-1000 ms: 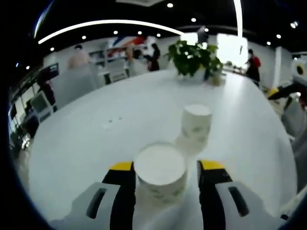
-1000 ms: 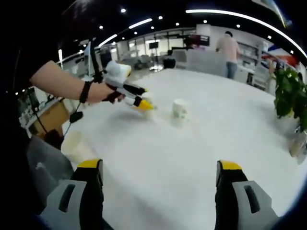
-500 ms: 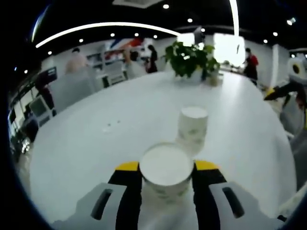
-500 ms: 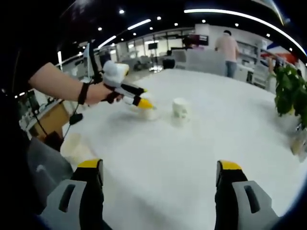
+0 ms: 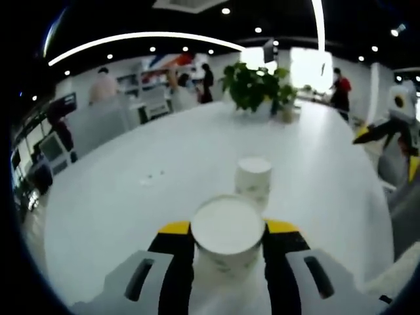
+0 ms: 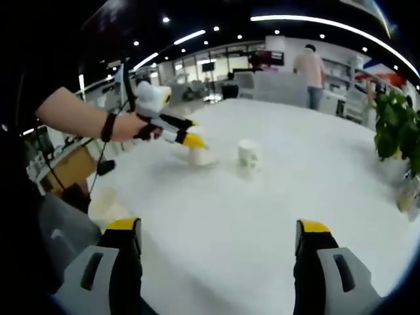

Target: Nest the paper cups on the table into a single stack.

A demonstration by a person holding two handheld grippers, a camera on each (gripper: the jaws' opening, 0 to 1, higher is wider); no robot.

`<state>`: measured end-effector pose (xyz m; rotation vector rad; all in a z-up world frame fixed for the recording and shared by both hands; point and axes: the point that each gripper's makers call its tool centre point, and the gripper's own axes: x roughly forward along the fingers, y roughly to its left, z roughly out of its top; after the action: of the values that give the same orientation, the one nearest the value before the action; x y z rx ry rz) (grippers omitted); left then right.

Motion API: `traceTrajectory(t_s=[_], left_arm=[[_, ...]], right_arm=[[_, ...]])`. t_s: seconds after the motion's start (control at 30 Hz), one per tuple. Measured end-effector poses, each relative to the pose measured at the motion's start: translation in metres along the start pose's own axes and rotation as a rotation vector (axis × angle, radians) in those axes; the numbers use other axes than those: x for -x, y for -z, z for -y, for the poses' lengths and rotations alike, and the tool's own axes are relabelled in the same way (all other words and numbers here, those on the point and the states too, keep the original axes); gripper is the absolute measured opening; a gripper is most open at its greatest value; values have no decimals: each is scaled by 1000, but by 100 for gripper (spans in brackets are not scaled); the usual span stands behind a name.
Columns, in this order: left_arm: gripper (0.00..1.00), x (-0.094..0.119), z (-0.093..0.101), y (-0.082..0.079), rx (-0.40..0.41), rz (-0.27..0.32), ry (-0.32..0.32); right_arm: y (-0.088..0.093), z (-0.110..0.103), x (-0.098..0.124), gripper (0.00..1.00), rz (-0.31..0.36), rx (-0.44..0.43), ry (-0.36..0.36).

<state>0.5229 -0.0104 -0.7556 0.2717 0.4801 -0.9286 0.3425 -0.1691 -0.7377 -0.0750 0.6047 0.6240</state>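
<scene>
— What does the left gripper view show?

— The left tongs (image 5: 228, 230), grey with yellow tips, are pinching a white paper cup with a faint green print (image 5: 228, 237). Both jaws press against the cup's sides just under its rim, and the cup stands upright between them over the broad white round counter (image 5: 118, 190).

— And the other cup?

— A second white paper cup with the same green print (image 5: 253, 180) stands upright on the counter just beyond the held one, a little to its right and apart from it. Further back a leafy green potted plant (image 5: 252, 85) sits near the far edge. At the right edge of this view the right tongs (image 5: 387, 134) come in, yellow-tipped. I cannot tell from here how their jaws stand.

— What about the right gripper view?

— The right tongs (image 6: 220, 239) are spread wide, with bare counter (image 6: 262, 216) between the two yellow tips and nothing in their grip. Across the counter a person's hand (image 6: 128, 126), with a dark band at the wrist, holds the left tongs (image 6: 195, 146), which are pinching the first cup (image 6: 199, 156) at their yellow tip. That cup looks to be at or just above the counter surface; contact is not clear.

— And the second cup there?

— It (image 6: 249, 155) stands upright on the counter, near the held cup's right and not touching it. The plant (image 6: 397, 128) is at the right edge of the view.
</scene>
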Motion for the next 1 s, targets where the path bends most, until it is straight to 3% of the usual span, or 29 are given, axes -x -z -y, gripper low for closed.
traceTrajectory(t_s=[0.4, 0.5, 0.63, 0.93, 1.0], left_arm=[[40, 27, 20, -20, -41, 16, 40], [40, 35, 31, -24, -98, 16, 63], [40, 45, 40, -28, -109, 15, 85], [40, 63, 59, -58, -163, 63, 136], [40, 68, 65, -69, -183, 96, 149]], right_arm=[[-12, -8, 14, 95, 36, 12, 17], [-16, -12, 18, 95, 46, 17, 17], [-20, -16, 24, 94, 64, 32, 26], [-13, -29, 27, 92, 80, 3, 22], [-12, -31, 28, 92, 80, -1, 23]])
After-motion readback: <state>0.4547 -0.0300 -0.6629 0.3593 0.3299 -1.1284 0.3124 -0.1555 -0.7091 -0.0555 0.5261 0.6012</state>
